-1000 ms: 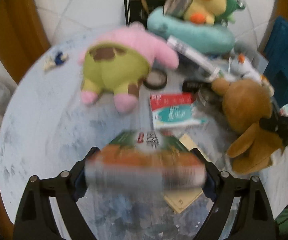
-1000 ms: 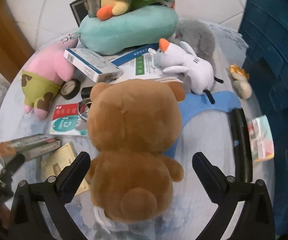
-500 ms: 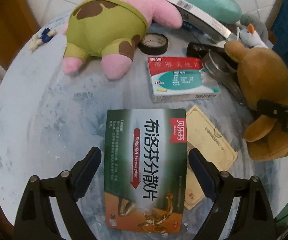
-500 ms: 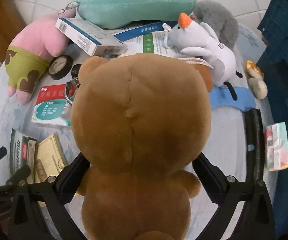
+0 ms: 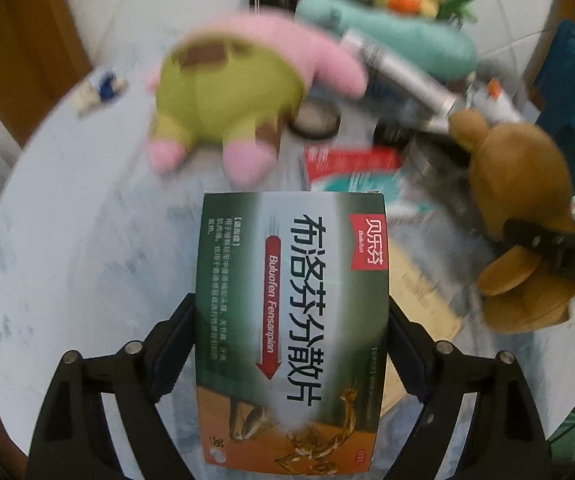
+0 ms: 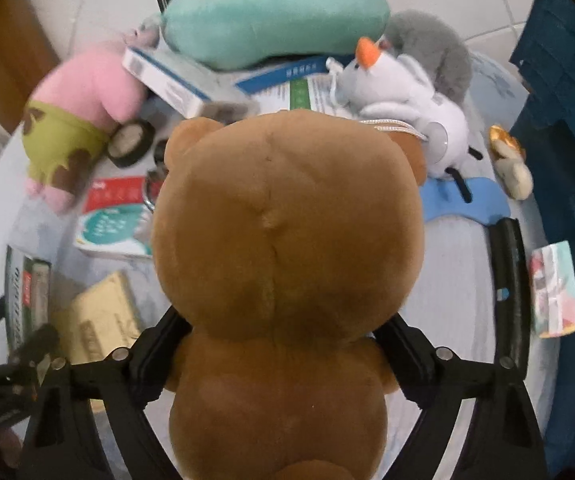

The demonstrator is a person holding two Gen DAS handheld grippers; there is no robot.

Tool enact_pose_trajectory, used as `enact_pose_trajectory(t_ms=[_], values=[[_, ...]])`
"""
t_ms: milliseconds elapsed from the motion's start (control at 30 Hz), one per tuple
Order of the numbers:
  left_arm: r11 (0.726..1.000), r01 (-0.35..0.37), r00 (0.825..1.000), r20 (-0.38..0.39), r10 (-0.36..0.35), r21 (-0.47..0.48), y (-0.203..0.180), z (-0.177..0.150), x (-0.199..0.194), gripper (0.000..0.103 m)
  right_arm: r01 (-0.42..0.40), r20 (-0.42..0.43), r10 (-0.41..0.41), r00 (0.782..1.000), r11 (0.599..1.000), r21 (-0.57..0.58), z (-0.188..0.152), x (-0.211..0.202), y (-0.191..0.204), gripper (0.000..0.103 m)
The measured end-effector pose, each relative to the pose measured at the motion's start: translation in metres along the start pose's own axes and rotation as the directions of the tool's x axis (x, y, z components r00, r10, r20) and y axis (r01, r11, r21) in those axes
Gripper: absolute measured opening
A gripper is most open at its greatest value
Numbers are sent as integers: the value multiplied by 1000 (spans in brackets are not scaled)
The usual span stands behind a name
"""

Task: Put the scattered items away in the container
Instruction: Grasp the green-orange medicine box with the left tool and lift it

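Tidying looks barely begun: left gripper (image 5: pixel 291 344) clamps the green box (image 5: pixel 291 328) at lower centre, right gripper (image 6: pixel 283 344) squeezes the bear (image 6: pixel 287 260), while toys and boxes litter the table (image 5: pixel 87 240).

"Bufuofen Fensanpian", "36" on medicine box (image 5: pixel 291 332)

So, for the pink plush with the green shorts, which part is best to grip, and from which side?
Probably the waist of the pink plush, across the green shorts, from the open table by its feet. It lies with the feet toward the grippers, while its head end is crowded against the white box and the teal cushion.
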State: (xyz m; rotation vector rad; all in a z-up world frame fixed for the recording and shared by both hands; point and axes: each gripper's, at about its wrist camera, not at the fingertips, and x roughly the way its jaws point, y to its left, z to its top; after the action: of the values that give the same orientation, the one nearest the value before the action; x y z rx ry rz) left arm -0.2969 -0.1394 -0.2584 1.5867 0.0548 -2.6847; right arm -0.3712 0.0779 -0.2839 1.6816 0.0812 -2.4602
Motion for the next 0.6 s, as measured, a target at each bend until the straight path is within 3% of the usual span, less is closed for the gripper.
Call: enact_pose_trajectory(t_ms=[300,600], values=[[998,18,983,182,-27,54,-9,35,-73,87,-85,182,79,980,996,22,5,-85,-1,90],[991,55,962,260,-85,121,-27,62,-104,87,-109,316,81,945,991,73,13,-153,-18,90]])
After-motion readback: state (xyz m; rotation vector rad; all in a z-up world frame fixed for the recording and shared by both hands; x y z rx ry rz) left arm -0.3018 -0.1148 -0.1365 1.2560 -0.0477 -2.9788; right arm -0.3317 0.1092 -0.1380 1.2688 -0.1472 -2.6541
